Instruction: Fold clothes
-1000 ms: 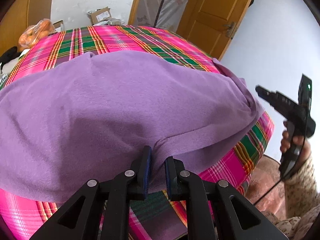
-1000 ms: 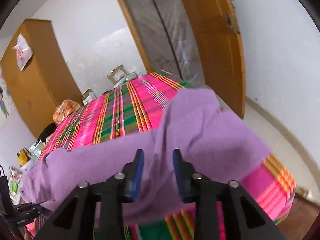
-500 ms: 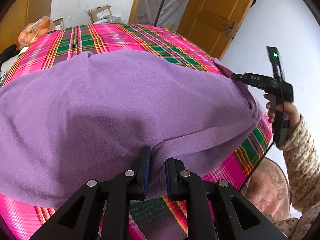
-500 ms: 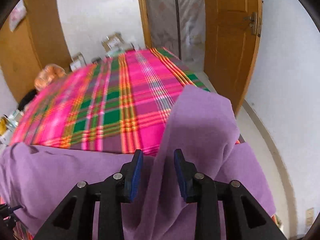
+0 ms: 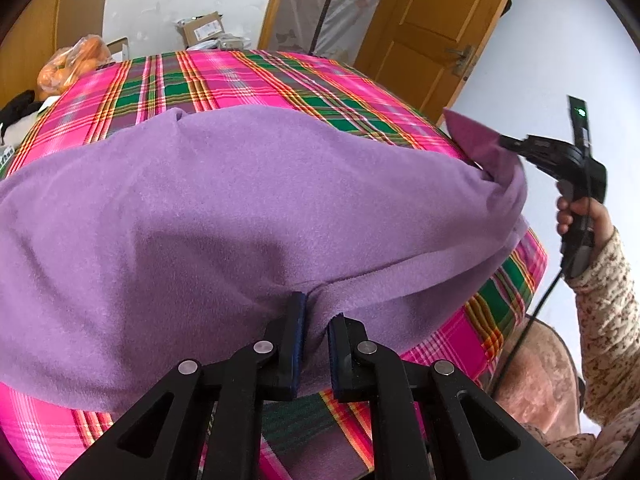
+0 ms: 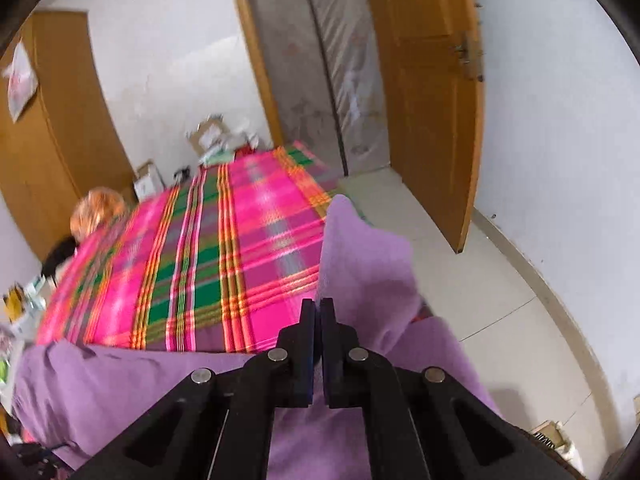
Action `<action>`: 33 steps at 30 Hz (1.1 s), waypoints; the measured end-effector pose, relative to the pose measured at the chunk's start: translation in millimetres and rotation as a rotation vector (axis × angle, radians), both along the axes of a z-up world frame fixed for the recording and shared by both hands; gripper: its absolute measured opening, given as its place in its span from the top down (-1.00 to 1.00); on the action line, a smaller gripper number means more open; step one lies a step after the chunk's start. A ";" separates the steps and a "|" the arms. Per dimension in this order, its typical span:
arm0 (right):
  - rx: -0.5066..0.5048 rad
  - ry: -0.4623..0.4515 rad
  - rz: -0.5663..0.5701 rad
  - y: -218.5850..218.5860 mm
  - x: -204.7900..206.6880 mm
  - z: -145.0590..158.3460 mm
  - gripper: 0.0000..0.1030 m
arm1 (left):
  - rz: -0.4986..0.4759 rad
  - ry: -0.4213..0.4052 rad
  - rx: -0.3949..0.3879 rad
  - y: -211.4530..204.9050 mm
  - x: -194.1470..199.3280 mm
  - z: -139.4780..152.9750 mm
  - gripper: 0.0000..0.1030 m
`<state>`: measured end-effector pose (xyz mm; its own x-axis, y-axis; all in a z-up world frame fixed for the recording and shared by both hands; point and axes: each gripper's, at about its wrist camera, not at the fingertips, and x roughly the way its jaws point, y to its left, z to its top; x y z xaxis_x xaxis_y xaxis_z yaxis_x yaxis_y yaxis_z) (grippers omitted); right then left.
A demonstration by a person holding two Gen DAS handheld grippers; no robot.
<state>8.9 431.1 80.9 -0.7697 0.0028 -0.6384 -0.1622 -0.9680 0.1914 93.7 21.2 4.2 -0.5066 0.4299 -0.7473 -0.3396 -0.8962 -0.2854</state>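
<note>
A purple fleece garment lies spread across the near part of a bed with a pink and green plaid cover. My left gripper is shut on the garment's near hem, and the cloth puckers between its fingers. At the right edge of the bed my right gripper pinches the garment's corner. In the right wrist view that gripper is shut on the garment, whose corner stands up as a flap past the fingertips, above the plaid cover.
A hand in a speckled sleeve holds the right gripper's handle. A bag of oranges and cardboard boxes sit beyond the bed's far end. A wooden door stands open on the right, a wardrobe on the left.
My right gripper came in to the garment's right corner, shut on it and raised it into a flap. My left gripper kept its hold on the near hem.
</note>
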 end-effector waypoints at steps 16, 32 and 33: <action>-0.255 0.126 -0.259 56.8 98.8 -56.0 0.95 | 0.026 -0.011 -0.017 3.6 1.6 -2.6 0.80; -0.527 0.154 -0.272 107.5 89.8 -69.8 0.36 | 0.038 -0.012 -0.006 4.3 2.2 -4.4 0.80; -0.538 0.151 -0.267 109.9 87.0 -70.6 0.36 | 0.039 -0.013 -0.005 4.3 2.2 -4.4 0.80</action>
